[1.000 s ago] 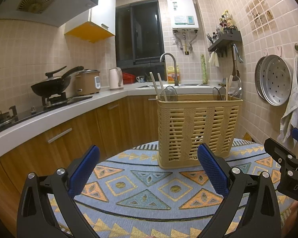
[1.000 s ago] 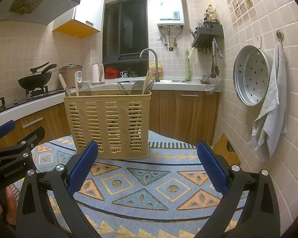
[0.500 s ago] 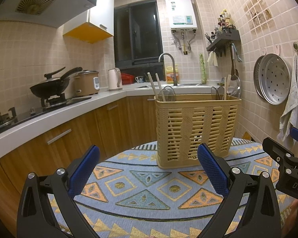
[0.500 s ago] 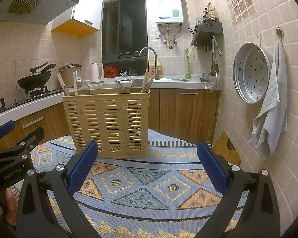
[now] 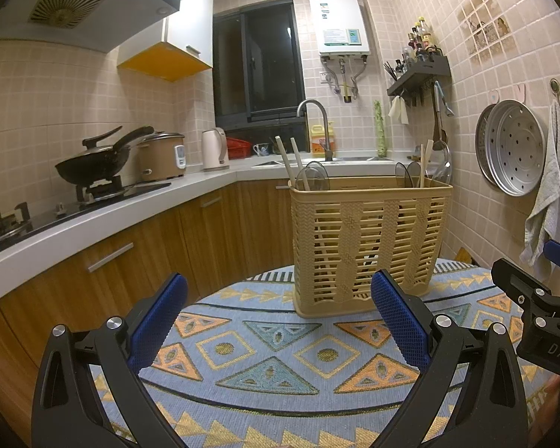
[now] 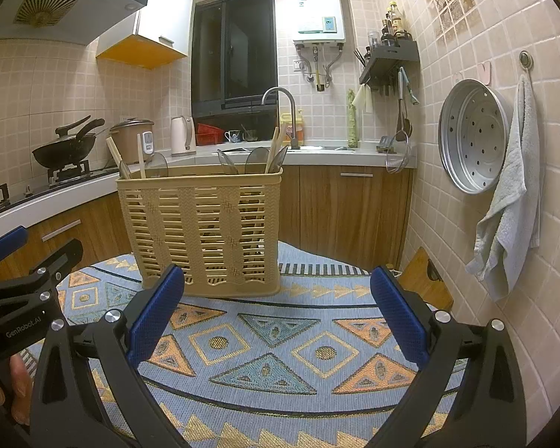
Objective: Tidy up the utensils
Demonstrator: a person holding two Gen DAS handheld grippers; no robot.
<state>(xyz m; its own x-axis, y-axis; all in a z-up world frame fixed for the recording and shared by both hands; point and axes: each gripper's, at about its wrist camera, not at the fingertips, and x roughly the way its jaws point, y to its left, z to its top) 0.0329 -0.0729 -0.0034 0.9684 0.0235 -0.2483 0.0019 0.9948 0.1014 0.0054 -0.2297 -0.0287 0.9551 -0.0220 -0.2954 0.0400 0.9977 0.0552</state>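
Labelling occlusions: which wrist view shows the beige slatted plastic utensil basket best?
Right wrist: the beige slatted plastic utensil basket is mostly unobstructed. In the left wrist view, the basket has its lower corner hidden behind a blue finger pad.

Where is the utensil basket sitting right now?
The utensil basket stands upright on the patterned cloth, ahead of both open grippers: right of centre in the left wrist view, left of centre in the right wrist view.

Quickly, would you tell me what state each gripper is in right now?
Left gripper: open, holding nothing, short of the utensil basket.
Right gripper: open, holding nothing.
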